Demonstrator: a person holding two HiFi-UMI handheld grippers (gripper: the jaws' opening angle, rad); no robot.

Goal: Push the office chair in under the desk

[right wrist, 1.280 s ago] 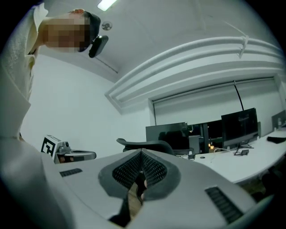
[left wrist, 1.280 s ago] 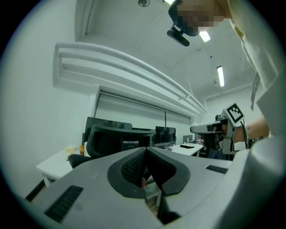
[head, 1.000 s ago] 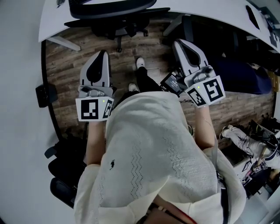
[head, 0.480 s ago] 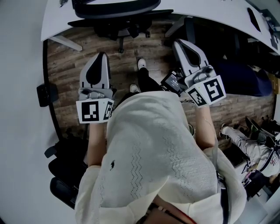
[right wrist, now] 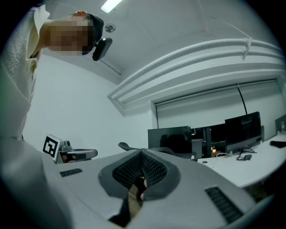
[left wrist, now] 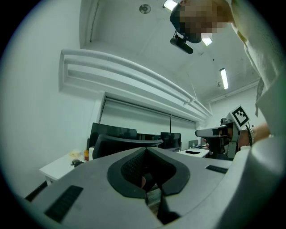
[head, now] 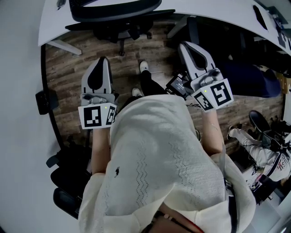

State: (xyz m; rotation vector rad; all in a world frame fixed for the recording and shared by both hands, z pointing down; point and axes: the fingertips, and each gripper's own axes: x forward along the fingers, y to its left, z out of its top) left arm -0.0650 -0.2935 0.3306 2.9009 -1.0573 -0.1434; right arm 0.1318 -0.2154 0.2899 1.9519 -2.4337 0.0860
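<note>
The black office chair stands at the top of the head view, its backrest against the edge of the white curved desk and its wheeled base on the wood floor beneath. My left gripper and right gripper are held side by side in the air, short of the chair and apart from it, both shut on nothing. The chair's backrest rises just beyond the left gripper in the left gripper view. Past the right gripper, the chair's top edge shows.
Monitors stand on the desk. My shoes are on the wood floor between the grippers. Black chair parts lie at the lower left by the white wall. Another person sits at the lower right, near dark items under the desk.
Both grippers stay shut and hardly move. The chair has shifted a little leftward in the view. At the lower right the seated person has moved.
</note>
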